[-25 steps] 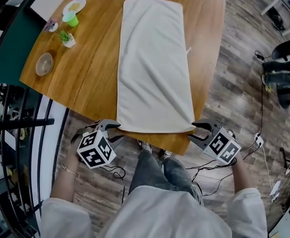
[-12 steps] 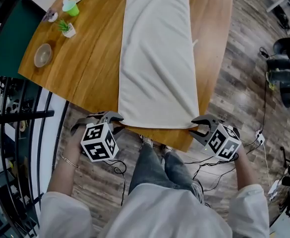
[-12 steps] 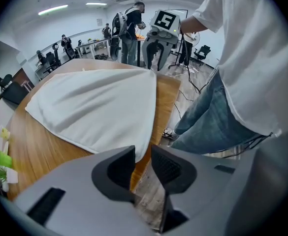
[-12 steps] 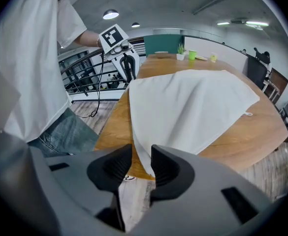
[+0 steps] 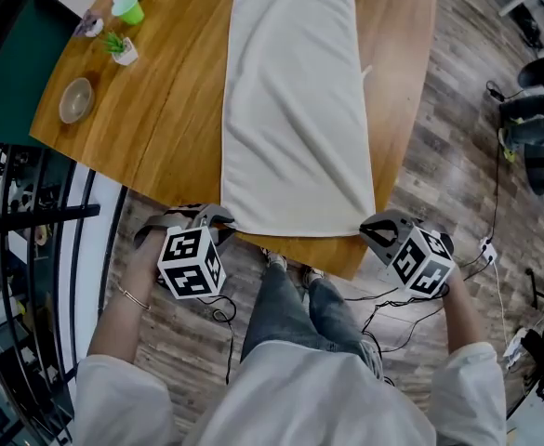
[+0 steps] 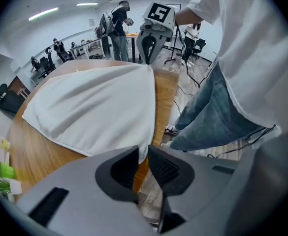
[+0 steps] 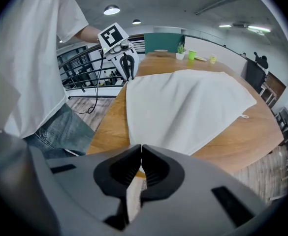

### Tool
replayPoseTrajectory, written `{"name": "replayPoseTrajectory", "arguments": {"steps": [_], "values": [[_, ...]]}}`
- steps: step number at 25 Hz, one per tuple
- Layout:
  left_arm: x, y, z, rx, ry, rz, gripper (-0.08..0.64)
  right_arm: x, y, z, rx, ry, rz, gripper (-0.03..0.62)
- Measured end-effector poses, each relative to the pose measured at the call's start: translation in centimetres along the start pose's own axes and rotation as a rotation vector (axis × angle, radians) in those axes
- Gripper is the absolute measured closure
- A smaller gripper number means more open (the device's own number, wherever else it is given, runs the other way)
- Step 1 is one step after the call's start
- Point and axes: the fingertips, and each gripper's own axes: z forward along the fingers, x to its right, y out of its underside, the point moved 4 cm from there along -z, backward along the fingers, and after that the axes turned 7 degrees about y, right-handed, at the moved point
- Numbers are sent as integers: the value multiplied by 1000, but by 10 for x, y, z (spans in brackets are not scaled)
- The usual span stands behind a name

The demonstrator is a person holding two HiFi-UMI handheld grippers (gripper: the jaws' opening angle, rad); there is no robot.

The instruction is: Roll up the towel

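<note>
**A:** Two corners are mattering here. In the head view, the towel (image 5: 295, 100) is lying flat along the table (image 5: 169, 110), its near edge reaching both grippers.

**B:** In the left gripper view, the left gripper (image 6: 143, 154) is closing, with a gap showing and the corner tip just entering between its jaws.

**A:** In the right gripper view, the right gripper (image 7: 140, 151) is clamping its corner, jaws together.

**B:** If the left is catching only the tip, that corner may be slipping free, and the roll may be starting crooked.

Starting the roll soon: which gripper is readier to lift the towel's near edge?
Right gripper: jaws shut on the towel's corner. Left gripper's jaws are closing, corner between them, gap showing.
</note>
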Motion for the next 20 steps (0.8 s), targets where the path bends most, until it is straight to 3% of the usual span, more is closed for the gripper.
{"name": "replayPoseTrajectory", "arguments": {"steps": [12, 20], "values": [[-4, 0, 1, 0, 27, 9, 529, -1, 3, -1, 40, -55, 24, 594], [7, -4, -18, 74, 11, -76, 537, -8, 4, -15, 70, -91, 70, 594]]}}
